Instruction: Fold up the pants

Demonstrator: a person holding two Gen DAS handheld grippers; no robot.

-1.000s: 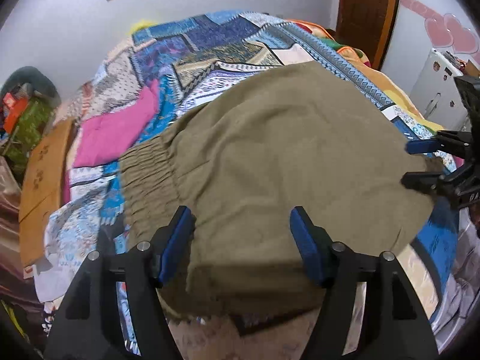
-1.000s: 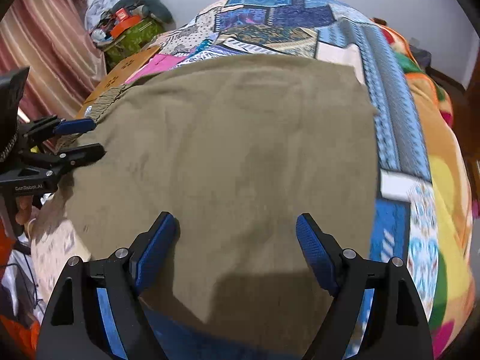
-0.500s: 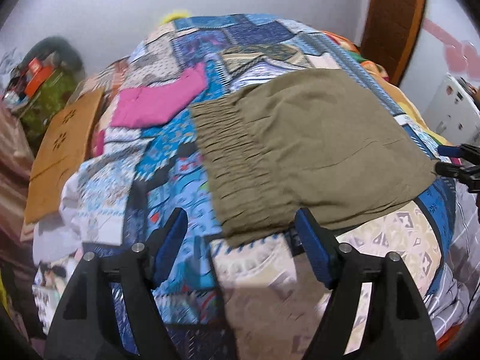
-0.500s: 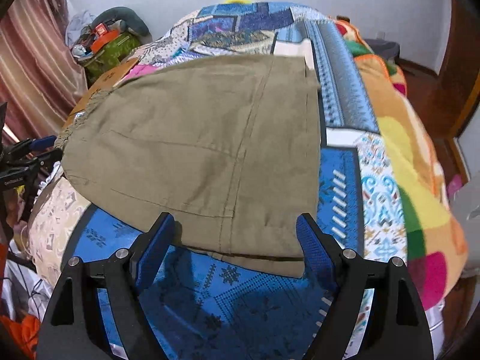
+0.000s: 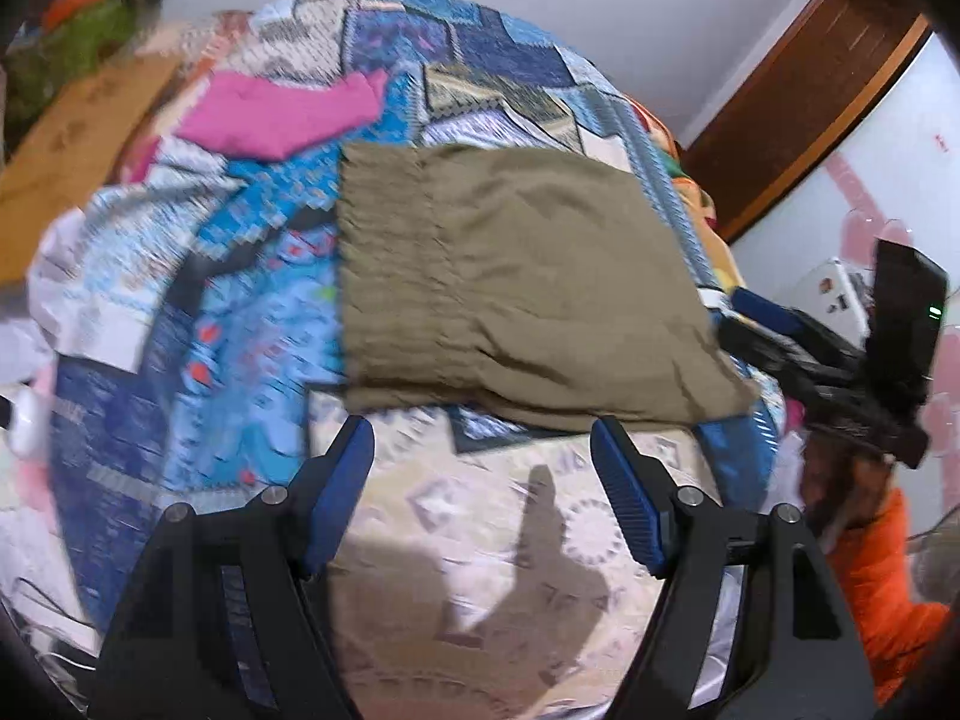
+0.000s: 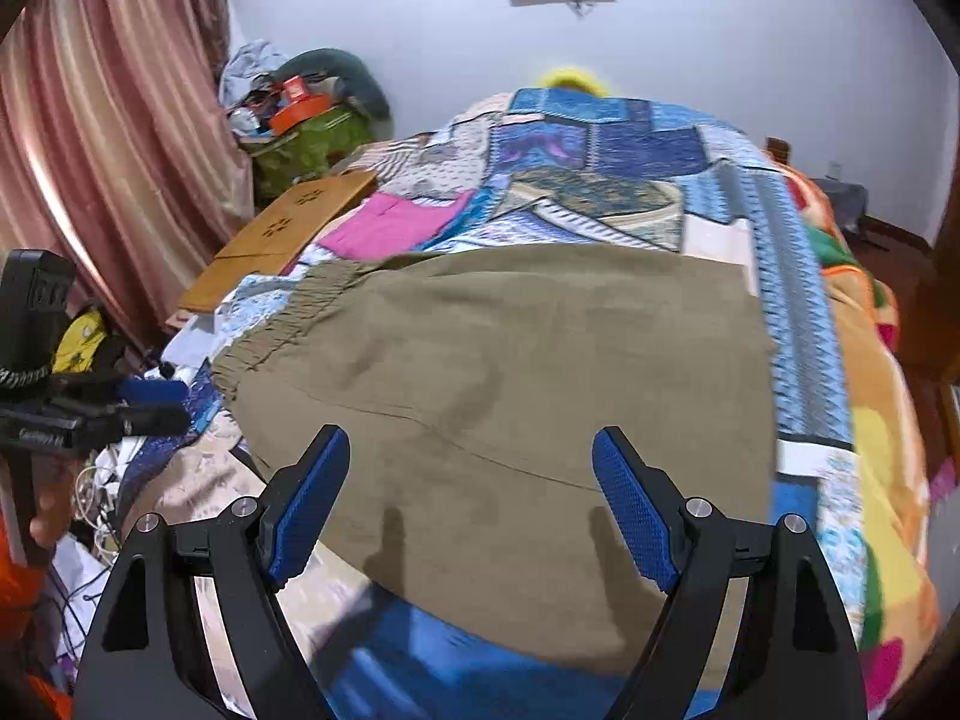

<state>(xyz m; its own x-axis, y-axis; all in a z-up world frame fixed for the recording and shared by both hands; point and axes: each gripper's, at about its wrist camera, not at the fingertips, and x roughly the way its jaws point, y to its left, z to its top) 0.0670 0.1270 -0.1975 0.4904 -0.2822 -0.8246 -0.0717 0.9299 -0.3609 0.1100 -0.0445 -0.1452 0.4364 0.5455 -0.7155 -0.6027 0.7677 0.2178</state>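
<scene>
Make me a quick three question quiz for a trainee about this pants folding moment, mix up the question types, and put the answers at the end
1. True or false: the left gripper is clamped on the olive pants.
2. Which lies on the patchwork bedspread beyond the elastic waistband? A) a pink garment B) a white towel C) a pair of black socks
3. Fill in: in the right wrist view, the right gripper has its jaws spread over the ____.

Key
1. False. Its jaws are open and empty, just short of the near edge of the pants.
2. A.
3. Olive pants, with nothing pinched between the fingers.
</scene>
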